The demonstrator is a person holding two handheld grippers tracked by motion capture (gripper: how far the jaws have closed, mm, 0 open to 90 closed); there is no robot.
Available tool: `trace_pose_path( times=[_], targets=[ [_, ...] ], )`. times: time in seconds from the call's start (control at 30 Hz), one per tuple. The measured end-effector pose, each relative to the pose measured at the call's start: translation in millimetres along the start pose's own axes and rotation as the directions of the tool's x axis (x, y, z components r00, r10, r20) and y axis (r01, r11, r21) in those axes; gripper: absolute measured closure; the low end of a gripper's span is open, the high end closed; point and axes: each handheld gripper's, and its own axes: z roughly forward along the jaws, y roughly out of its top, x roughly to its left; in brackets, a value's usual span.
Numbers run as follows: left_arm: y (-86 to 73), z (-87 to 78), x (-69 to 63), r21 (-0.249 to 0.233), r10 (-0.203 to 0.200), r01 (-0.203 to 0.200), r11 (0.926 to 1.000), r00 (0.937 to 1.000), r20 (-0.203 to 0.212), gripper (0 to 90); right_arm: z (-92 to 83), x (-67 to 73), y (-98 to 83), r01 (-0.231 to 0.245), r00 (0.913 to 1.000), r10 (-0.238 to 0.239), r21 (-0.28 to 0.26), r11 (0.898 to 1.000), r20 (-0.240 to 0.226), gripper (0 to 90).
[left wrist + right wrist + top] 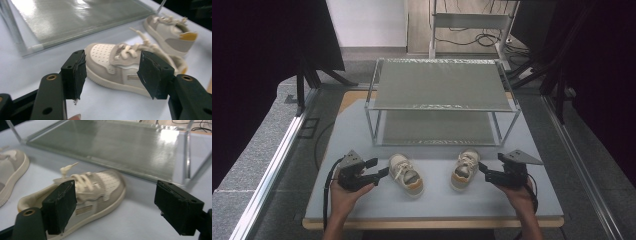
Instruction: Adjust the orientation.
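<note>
High view, largest item first. A pale grey table [437, 200] fills the middle of the frame. At upper centre stands a two-tier metal shoe rack [439, 87], its shelves bare. In front of the rack, lower centre, lie two small beige sneakers with yellow heel tabs: the left sneaker [407, 174] and the right sneaker [464, 169], well apart, toes toward the rack. At lower left, the left gripper [379, 168] points at the left sneaker, its jaws spread and released, just beside the shoe. At lower right, the right gripper [482, 171] faces the right sneaker, jaws likewise spread, grasping nothing.
</note>
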Motion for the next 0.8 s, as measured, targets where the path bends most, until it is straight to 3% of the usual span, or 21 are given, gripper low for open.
trace_pose_path(
  times=[0.13,0.27,0.37,0.57,0.8],
  targets=[
    [0.9,-2.3,-2.0,-0.017,-0.011,0.012,0.9998,0.9999,0.007,38.9,-9.1,-5.2,-0.7,0.043,0.9990,-0.043,-0.046,0.998,0.014,20.1],
    [-4.5,-1.0,-3.6,0.000,-0.012,0.012,0.9999,0.9999,0.008,38.9,-6.6,-6.7,-0.9,0.028,0.9996,-0.027,-0.032,0.999,0.009,23.0],
    [-6.3,-1.6,-6.0,0.009,-0.007,0.007,0.9999,0.9999,0.011,38.9,-2.7,-1.8,0.5,0.043,0.9990,-0.043,-0.002,0.999,-0.010,25.8],
    [-2.7,-6.8,-7.7,-0.004,0.005,-0.005,1.0000,0.9997,0.023,38.9,-4.3,12.9,4.4,0.037,0.9968,-0.039,-0.033,0.999,-0.070,34.5],
    [-2.2,-8.3,-5.7,-0.003,-0.004,0.004,1.0000,0.9997,0.024,38.9,-1.6,19.3,1.1,0.082,0.9924,-0.085,-0.040,0.996,-0.089,51.4]
  ],
)
